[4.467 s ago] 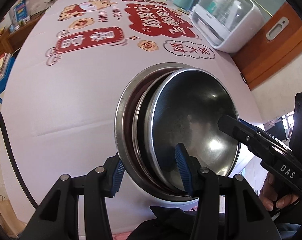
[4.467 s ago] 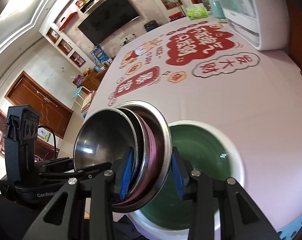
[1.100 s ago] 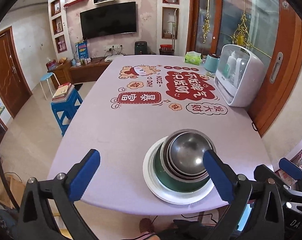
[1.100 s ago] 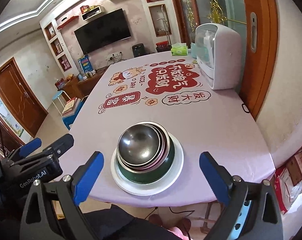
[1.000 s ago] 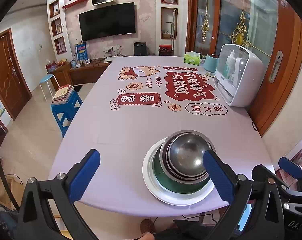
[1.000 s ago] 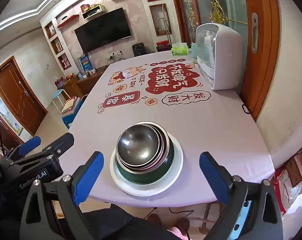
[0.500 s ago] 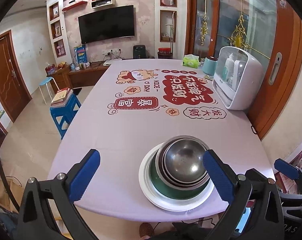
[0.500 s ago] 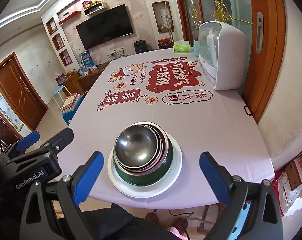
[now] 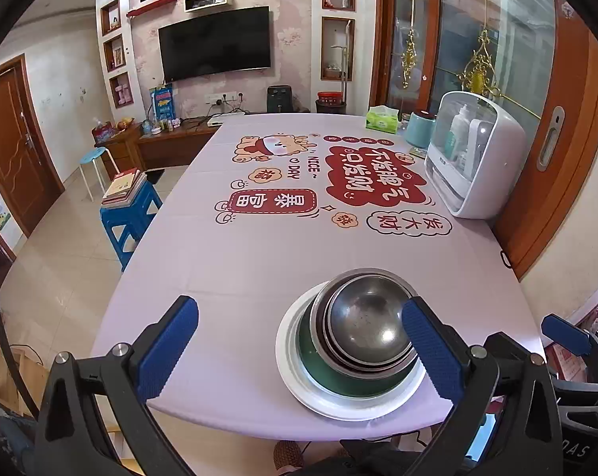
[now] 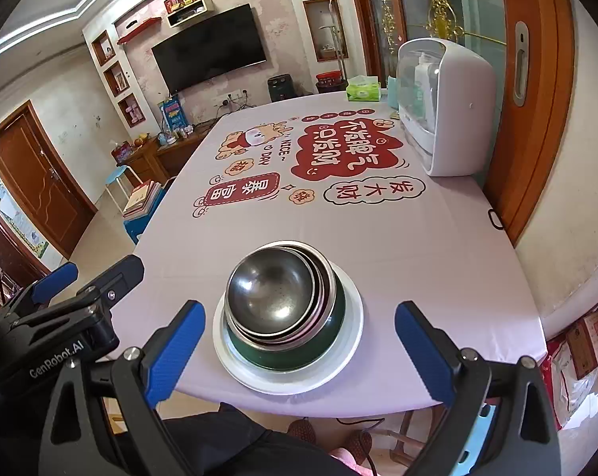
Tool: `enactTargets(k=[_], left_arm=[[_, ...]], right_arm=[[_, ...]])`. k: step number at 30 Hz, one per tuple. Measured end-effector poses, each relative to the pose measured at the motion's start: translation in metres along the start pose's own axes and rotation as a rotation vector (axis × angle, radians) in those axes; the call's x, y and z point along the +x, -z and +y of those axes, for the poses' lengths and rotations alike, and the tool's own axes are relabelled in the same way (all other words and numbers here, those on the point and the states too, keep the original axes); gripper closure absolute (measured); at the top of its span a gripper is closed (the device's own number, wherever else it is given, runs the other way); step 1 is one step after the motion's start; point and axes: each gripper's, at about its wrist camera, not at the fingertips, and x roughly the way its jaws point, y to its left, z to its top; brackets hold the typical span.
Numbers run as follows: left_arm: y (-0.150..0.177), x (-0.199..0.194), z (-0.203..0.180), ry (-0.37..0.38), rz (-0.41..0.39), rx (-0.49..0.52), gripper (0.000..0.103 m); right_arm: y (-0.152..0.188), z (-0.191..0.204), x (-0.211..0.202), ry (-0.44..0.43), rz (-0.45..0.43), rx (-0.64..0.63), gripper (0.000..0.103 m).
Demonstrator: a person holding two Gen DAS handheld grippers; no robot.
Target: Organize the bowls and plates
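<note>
Right wrist: bowls [image 10: 271, 297] below gripper [image 10: 299, 351]

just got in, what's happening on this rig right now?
A person holds a two-finger gripper in each hand, and both are open and empty, pulled back from the table. Near the table's front edge, steel bowls sit nested inside a green bowl, which sits on a white plate. Neither the left gripper nor the right gripper touches the stack. The stacking looks done.
</note>
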Motion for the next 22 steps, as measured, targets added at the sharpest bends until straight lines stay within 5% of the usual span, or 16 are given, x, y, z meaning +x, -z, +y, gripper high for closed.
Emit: enactTargets(k=[22], left_arm=[[0.0022,0.0027,-0.0002,0.001,0.010,-0.005,0.001]], right_arm=[[-0.0006,0.0008,0.0011,-0.007,-0.003,0.000,0.006]])
